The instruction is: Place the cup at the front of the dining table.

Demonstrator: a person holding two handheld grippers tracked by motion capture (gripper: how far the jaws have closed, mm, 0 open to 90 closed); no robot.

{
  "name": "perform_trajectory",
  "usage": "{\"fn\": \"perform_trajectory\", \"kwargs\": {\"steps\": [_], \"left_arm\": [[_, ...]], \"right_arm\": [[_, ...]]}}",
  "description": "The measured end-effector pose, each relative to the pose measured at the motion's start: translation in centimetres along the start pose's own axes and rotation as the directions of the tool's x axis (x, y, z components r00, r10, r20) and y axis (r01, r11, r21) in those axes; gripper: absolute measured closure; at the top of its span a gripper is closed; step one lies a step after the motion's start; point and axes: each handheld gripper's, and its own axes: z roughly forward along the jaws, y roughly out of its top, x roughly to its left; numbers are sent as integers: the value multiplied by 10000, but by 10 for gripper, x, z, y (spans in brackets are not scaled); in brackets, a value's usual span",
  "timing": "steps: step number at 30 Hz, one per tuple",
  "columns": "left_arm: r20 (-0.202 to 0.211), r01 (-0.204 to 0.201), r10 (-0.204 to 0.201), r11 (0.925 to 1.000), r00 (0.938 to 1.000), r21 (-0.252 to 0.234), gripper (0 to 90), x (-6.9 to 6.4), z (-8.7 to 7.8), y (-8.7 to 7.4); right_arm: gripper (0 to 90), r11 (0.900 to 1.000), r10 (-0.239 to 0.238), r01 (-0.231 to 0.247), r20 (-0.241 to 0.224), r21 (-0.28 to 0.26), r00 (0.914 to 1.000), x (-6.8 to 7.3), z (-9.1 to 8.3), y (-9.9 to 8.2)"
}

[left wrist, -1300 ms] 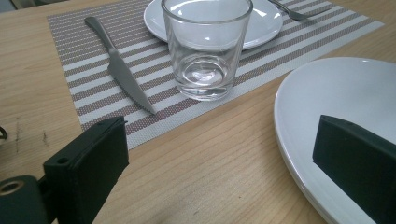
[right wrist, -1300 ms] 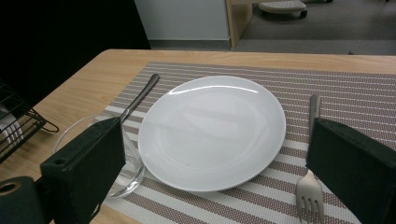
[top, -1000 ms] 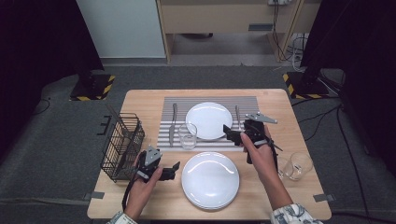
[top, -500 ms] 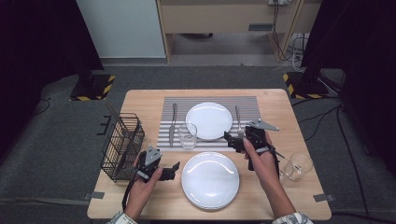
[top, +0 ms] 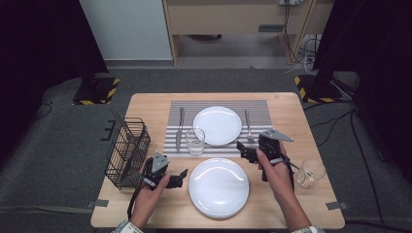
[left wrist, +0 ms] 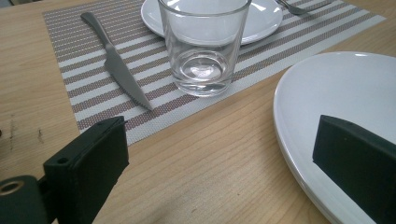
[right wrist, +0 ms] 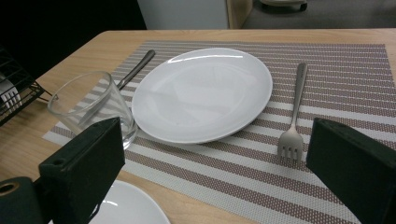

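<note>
Your left gripper (top: 180, 177) sits low on the table with jaws spread wide and empty, pointing at the near white plate (top: 218, 186), whose rim already lies just inside its right jaw; that hand is the closer one. Beyond it the drinking glass (left wrist: 203, 44) stands on the striped placemat (top: 171, 128), knife (left wrist: 116, 65) alongside, blade toward you. Your right gripper (top: 246, 150) hovers wide and empty over the mat edge, the fork (right wrist: 294, 114) ahead, tines nearest. The near plate's far side is cut off in the left gripper view.
</note>
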Motion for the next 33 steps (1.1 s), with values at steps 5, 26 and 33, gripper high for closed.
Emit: {"fn": "perform_trajectory", "kwargs": {"steps": [5,26,33], "left_arm": [[-15,25,-25,10000,10000,-33,31,0,-1,0],[-2,-38,38,10000,10000,2,31,0,0,0],[2,-54,54,10000,10000,15,31,-1,0,0]], "right_arm": [[45,10000,-60,59,47,50,10000,-2,-1,-4],[45,9989,-288,284,95,381,9995,-6,-5,-26],[44,9975,-466,464,36,529,9989,-5,-5,-32]]}}
